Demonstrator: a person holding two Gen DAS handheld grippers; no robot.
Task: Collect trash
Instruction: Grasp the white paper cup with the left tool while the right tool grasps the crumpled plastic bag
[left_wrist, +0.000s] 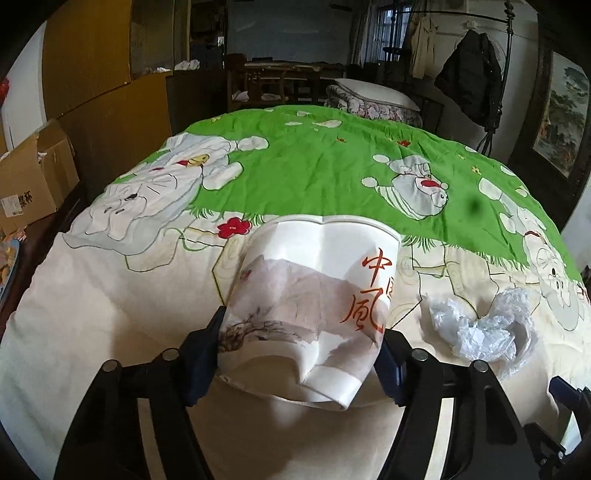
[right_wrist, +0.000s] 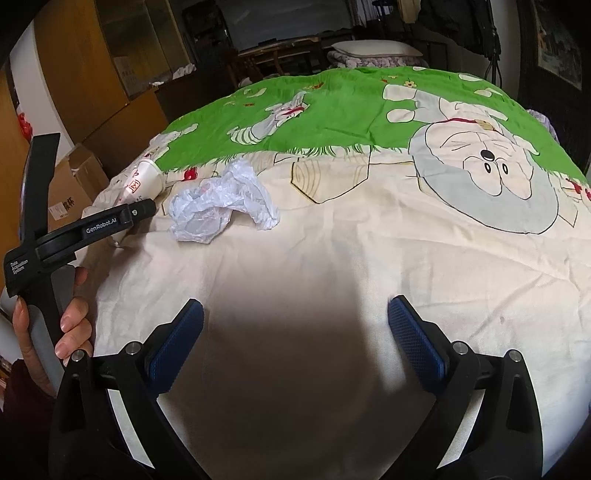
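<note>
left wrist view: your left tongs pinch the paper cup, which lies on its side on the bed, both pads pressed into its dented wall, mouth facing away. the crumpled plastic bag sits just beside it on the right, apart from the cup. a cardboard box stands past the bed's left edge; the far room is dim and hard to read.

right wrist view: your right tongs are spread wide over bare quilt, nothing between them. the bag lies ahead to the left, and your left hand grips its handle at the frame's left edge. open bedding stretches to the right.
</note>
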